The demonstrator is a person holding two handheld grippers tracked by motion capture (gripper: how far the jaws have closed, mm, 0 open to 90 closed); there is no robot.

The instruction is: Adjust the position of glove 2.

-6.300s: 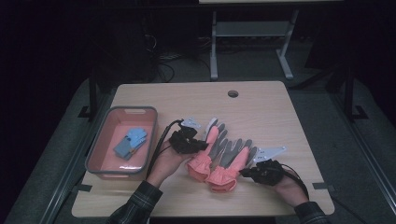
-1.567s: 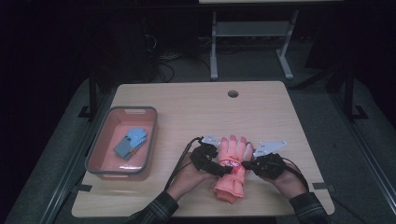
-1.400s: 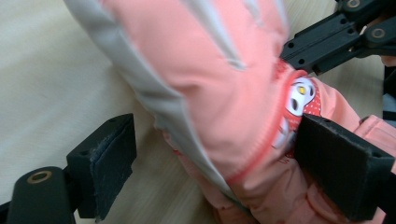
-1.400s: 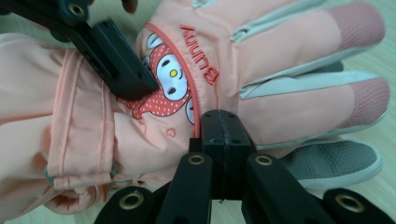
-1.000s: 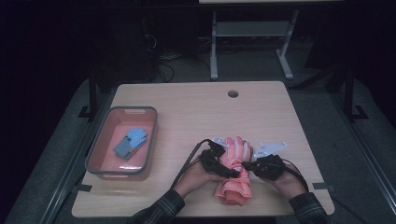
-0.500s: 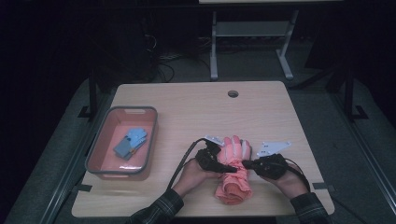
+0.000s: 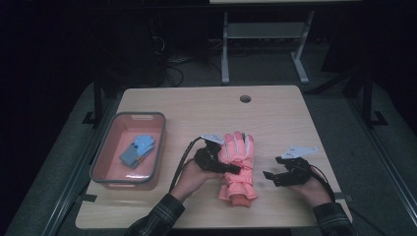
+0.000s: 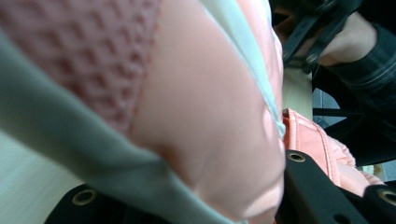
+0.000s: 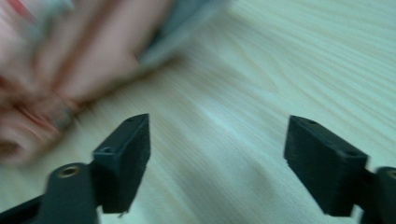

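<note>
1. The table (image 7: 275,105) is pale wood with a round hole (image 7: 245,99) near its far edge; the person's forearms come in from the near side.
2. A pink bin (image 7: 105,162) sits at the table's left, well apart from the work. Inside lies a blue item (image 7: 137,150); what it is cannot be told.
3. The gloves (image 7: 237,164) are a salmon-pink pair stacked one on the other near the table's middle front, fingers pointing away from the person, cuffs toward the near edge. In the left gripper view the pink fabric with grey trim bulges close between the jaws.
4. The left gripper (image 7: 230,167) is clamped on the gloves from their left side, about mid-palm; its jaws have just been closing, with the fabric between them.
5. The right gripper (image 7: 269,176) is to the right of the gloves, near but apart from them. Its jaws have just been opening and now stand wide and released, with bare tabletop between them in the right gripper view (image 9: 217,163); the gloves show blurred at that view's upper left.
</note>
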